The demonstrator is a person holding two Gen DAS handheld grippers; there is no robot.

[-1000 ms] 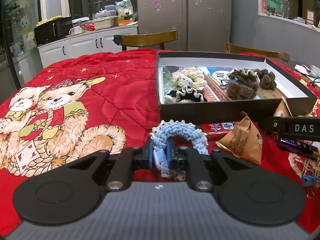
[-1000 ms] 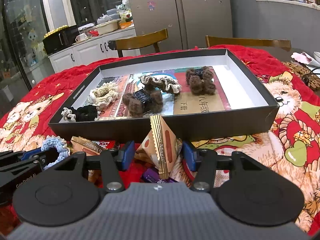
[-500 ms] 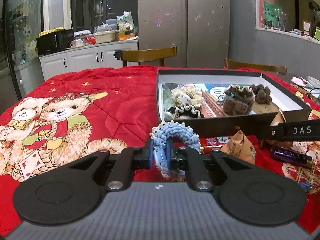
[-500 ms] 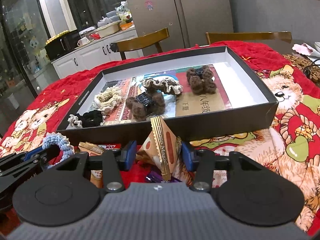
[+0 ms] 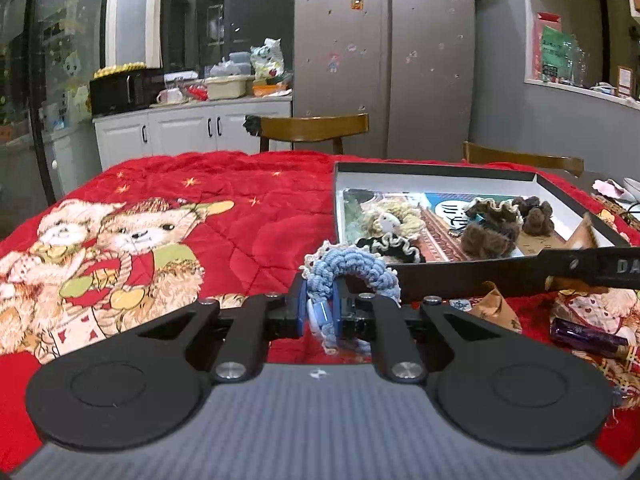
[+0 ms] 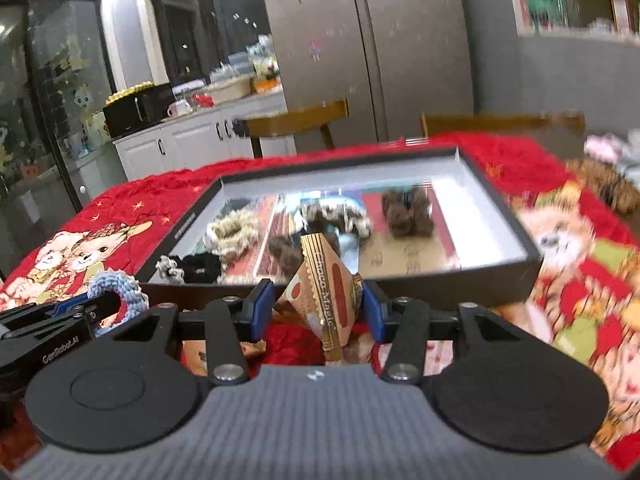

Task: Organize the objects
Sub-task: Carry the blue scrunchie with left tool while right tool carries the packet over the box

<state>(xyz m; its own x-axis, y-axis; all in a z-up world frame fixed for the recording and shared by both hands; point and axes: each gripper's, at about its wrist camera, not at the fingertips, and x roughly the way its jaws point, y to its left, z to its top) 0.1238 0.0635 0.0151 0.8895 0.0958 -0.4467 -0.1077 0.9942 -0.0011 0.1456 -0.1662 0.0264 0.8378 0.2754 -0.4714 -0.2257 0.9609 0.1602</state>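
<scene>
My left fingers [image 5: 320, 312] are clamped tight on a blue crocheted scrunchie [image 5: 352, 268], which arches up from between the pads at lower centre of the left view, in front of the near wall of the black box [image 5: 440, 280]. In the right view the same scrunchie [image 6: 116, 286] shows at the lower left, sticking out of my left fingers [image 6: 76, 308].

My right fingers [image 6: 318, 310] stand at a middling width, closed on a brown triangular snack packet [image 6: 324, 292] held upright at the centre of the right view; its tip overlaps the box's [image 6: 440, 280] near wall. That view is blurred toward the right.

Inside the box lie a cream scrunchie [image 6: 234, 232], a black scrunchie with a white frill [image 6: 192, 268], and several brown furry hair pieces [image 6: 408, 212]. The box sits on a red bear-printed quilt [image 5: 160, 232] covering the table. In the left view, at the lower right, another brown packet [image 5: 496, 308] and a purple wrapper [image 5: 584, 336] lie on the quilt just in front of the box.
</scene>
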